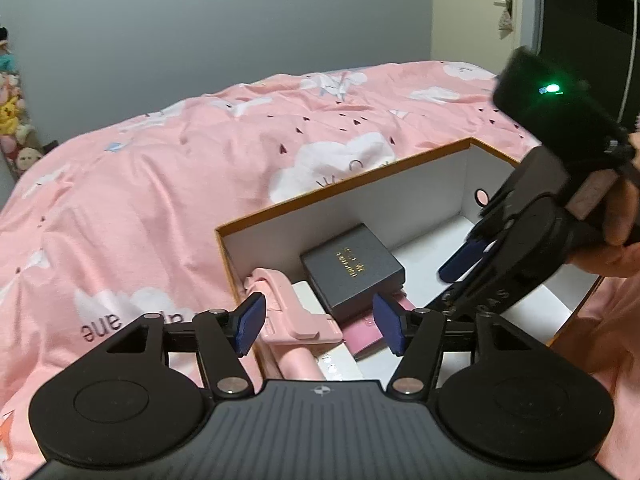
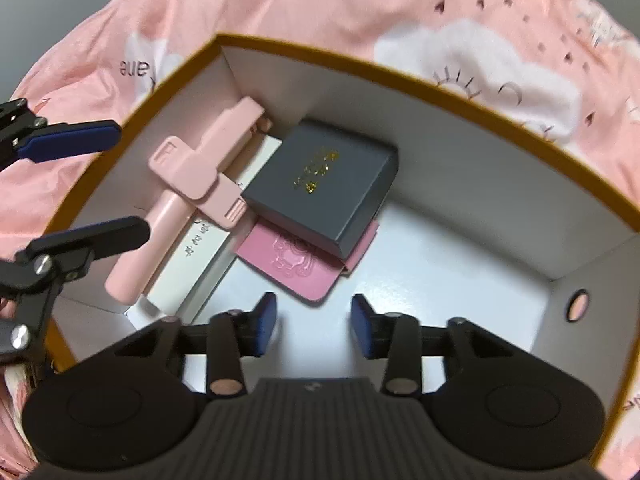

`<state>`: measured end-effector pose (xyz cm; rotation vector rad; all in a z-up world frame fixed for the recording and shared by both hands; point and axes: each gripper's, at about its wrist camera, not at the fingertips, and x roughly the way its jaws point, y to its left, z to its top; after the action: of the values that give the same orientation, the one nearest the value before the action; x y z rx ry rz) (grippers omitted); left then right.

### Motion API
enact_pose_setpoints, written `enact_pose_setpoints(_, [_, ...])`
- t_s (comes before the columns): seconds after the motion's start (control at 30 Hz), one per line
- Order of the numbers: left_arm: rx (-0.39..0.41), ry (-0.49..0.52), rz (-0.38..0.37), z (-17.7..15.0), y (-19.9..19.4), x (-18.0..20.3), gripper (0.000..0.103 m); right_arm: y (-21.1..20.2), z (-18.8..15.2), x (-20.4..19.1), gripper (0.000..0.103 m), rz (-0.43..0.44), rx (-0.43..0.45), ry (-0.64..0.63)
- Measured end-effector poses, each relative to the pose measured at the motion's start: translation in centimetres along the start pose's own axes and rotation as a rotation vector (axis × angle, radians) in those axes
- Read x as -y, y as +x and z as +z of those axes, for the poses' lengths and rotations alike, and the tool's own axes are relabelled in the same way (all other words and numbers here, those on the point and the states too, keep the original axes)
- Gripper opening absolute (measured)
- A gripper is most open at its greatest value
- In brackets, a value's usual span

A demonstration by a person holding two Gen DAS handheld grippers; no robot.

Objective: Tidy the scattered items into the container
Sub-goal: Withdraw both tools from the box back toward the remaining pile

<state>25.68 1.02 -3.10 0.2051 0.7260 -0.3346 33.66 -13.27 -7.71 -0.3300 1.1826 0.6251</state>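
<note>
An open cardboard box with an orange rim (image 1: 340, 192) (image 2: 440, 92) and white inside sits on the bed. In it lie a dark grey box with gold lettering (image 1: 352, 268) (image 2: 324, 184), a pink selfie stick (image 1: 280, 312) (image 2: 192, 184), a white flat box (image 1: 310, 296) (image 2: 200, 256) and a pink wallet (image 1: 366, 336) (image 2: 292, 260). The grey box rests partly on the wallet. My left gripper (image 1: 320, 328) (image 2: 96, 188) hangs open over the box's left end, above the selfie stick, gripping nothing. My right gripper (image 2: 315, 326) (image 1: 468, 256) is open over the bare white floor, empty.
A pink duvet with cloud print (image 1: 160, 184) surrounds the box. Plush toys (image 1: 12, 120) are stacked by the wall at far left, and a door (image 1: 480, 12) stands at the back right. A person's hand (image 1: 616, 232) holds the right gripper. The box's right wall has a finger hole (image 2: 578, 306).
</note>
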Motion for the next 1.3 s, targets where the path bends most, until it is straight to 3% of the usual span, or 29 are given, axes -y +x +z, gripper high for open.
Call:
enact_pose_setpoints(0.17, [0.002,-0.023,0.027,-0.3,-1.7,0.3,0.071,-2.5,-0.8,-0.3,0.060,-0.046,0.054,0.024])
enact_pose_setpoints(0.4, [-0.025,-0.025,0.104,-1.1,-4.3,1.6,0.071,-5.2,-2.4,-1.6,0.060,-0.080,0.127,0.060])
enact_pose_setpoints(0.67, [0.002,-0.143,0.149,-3.0,-8.6,2.9,0.071,-9.1,-6.1,-4.5,0.060,-0.132,0.287,0.075])
enact_pose_setpoints(0.73, [0.017,-0.161,0.166,-3.7,-9.9,3.4,0.071,-10.1,-7.3,-5.2,0.074,-0.141,0.354,0.083])
enact_pose_setpoints(0.83, [0.036,-0.194,0.180,-4.8,-11.5,4.0,0.071,-11.8,-9.2,-6.9,0.079,-0.164,0.453,0.089])
enact_pose_setpoints(1.3, [-0.002,-0.288,0.154,-9.4,-17.2,4.5,0.071,-14.9,-16.0,-13.2,0.083,-0.215,0.589,0.097])
